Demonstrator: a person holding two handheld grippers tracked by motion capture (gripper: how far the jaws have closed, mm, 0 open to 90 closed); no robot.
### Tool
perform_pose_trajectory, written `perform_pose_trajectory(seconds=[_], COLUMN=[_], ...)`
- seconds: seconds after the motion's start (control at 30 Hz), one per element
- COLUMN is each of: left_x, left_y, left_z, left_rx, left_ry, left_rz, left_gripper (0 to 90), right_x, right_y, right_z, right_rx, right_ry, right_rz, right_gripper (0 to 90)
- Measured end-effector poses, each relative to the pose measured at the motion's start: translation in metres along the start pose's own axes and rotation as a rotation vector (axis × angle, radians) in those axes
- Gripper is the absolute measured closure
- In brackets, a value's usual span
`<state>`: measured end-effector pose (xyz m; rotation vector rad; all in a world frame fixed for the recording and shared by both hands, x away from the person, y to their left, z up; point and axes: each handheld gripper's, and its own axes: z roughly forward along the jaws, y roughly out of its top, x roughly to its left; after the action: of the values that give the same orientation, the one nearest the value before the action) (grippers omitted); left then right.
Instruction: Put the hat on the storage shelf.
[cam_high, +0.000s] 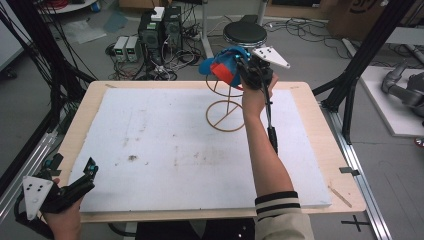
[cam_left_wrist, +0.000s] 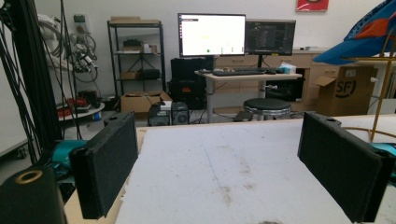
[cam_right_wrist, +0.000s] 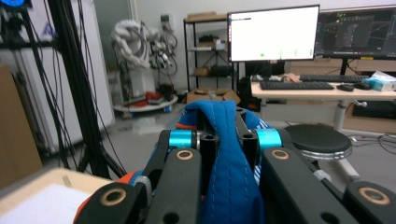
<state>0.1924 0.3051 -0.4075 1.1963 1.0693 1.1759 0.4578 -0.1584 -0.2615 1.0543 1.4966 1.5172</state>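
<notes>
Left gripper (cam_high: 75, 182) rests at the near left table (cam_high: 310, 107) edge, jaws wide apart and empty. At the far side, the right gripper (cam_high: 246, 70), jaws clamped on a blue cap (cam_high: 225, 62), holds it over the wire stand (cam_high: 227, 107). Judged best practice: centre the crown above the stand's upper ring, lower it, then release.

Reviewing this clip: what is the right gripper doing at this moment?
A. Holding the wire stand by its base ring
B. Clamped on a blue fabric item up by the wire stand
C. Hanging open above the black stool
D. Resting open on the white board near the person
B: in the right gripper view the right gripper has its jaws closed on the blue fabric item, and the high view shows it beside the wire stand.
</notes>
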Motion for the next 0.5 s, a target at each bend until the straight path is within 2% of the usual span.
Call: perform_pose_trajectory(seconds=[0.07, 0.23, 0.27, 0.3, 0.33, 0.37, 0.47, 0.5], left_x=[0.0, -0.0001, -0.0001, -0.0001, -0.0001, -0.0002, -0.0005, -0.0005], left_y=[0.0, 0.0002, 0.0002, 0.0002, 0.0002, 0.0002, 0.0002, 0.0002], left_z=[0.0002, 0.0, -0.0001, 0.0, -0.0001, 0.0001, 0.0002, 0.0002], left_rx=[0.0, 0.001, 0.001, 0.001, 0.001, 0.001, 0.0, 0.0], left_ry=[0.0, -0.001, -0.002, -0.001, -0.002, -0.001, -0.003, -0.003], left_rz=[0.001, 0.004, 0.004, 0.004, 0.003, 0.004, 0.003, 0.005], left_gripper=[12.6, 12.6, 12.6, 12.6, 12.6, 12.6, 12.6, 12.6], right_x=[0.0014, 0.0021, 0.0024, 0.0031, 0.0031, 0.003, 0.0021, 0.0021], right_y=[-0.0026, -0.0061, -0.0067, -0.0074, -0.0074, -0.0072, -0.0039, -0.0039], right_z=[0.0012, 0.0044, 0.0049, 0.0047, 0.0047, 0.0043, 0.0004, 0.0004], right_rx=[0.002, 0.016, 0.022, 0.021, 0.021, 0.017, -0.015, -0.015], right_ry=[0.003, 0.007, 0.005, -0.002, -0.002, -0.009, -0.038, -0.038], right_rz=[-0.016, -0.019, -0.021, -0.038, -0.038, -0.041, -0.052, -0.052], right_gripper=[81.9, 74.5, 72.0, 64.8, 64.8, 60.9, 48.4, 48.4])
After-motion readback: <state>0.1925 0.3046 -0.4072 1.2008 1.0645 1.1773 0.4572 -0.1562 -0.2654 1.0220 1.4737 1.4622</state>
